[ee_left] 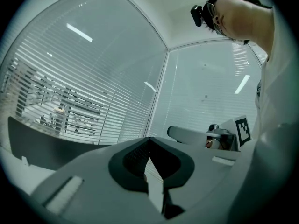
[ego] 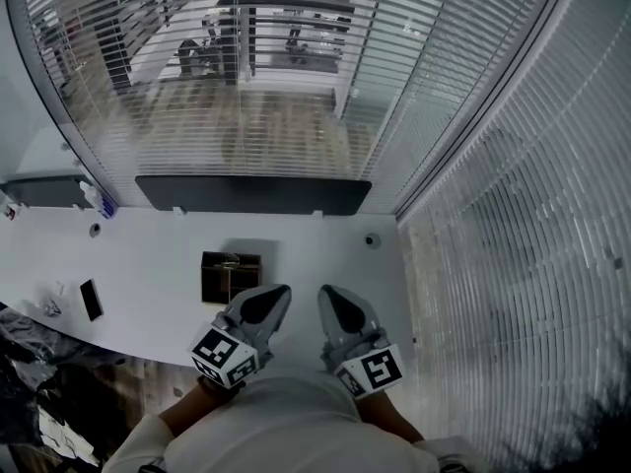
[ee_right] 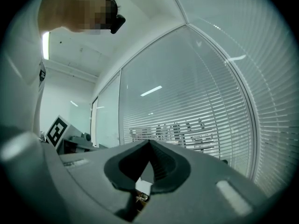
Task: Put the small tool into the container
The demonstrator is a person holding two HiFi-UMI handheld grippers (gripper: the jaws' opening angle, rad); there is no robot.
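A dark phone (ego: 90,299) lies near the left end of the white bench (ego: 148,259), whose near edge slants down toward the person, with wooden floor (ego: 148,377) showing below it. A dark panel (ego: 251,193) lines the bench's far edge, and slatted blinds (ego: 246,77) rise behind it. The container (ego: 231,277), a dark box, sits on the bench close to the near edge, with bare white surface to its left, to its right and behind it. Just nearer than the box and slightly right of it, the left tongs (ego: 280,291) are held close against the person's pale shirt (ego: 286,422), pointing level toward the window, tips pressed together on nothing. Beside them, a narrow gap away, the right tongs (ego: 326,292) point the same way, likewise closed and empty. The small tool cannot be made out in any view. Farther right, the bench ends at a second wall of blinds (ego: 513,264), which meets the first at a corner.
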